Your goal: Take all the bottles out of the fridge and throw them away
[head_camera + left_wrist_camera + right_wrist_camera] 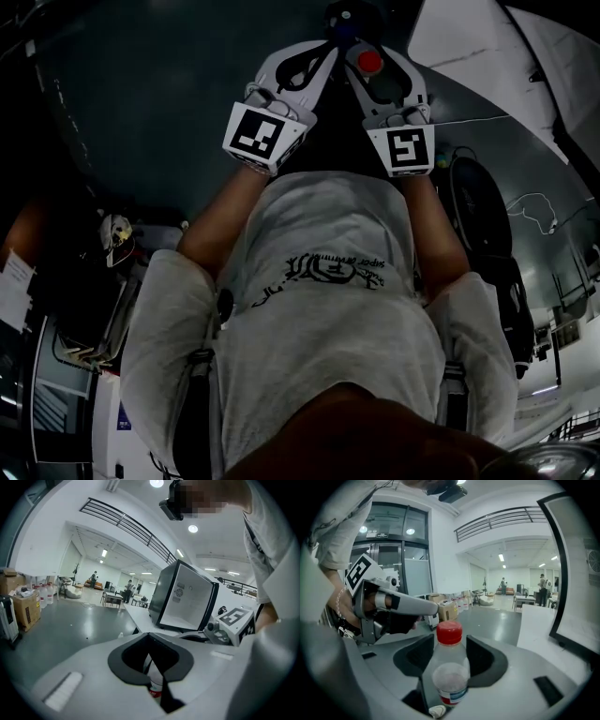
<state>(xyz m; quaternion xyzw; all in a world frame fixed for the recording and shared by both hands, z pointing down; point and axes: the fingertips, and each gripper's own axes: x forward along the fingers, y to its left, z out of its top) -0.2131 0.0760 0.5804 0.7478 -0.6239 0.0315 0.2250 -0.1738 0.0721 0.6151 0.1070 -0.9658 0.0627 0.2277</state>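
While the right gripper pinches a clear red-capped bottle low in its view, the left gripper has its jaws pressed together, an unclear white and red sliver low between them; the fridge stands right of centre there.

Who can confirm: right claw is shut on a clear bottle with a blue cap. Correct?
Not quite: the cap is red, not blue. The right gripper view shows the right claw shut on a clear bottle with a red cap.
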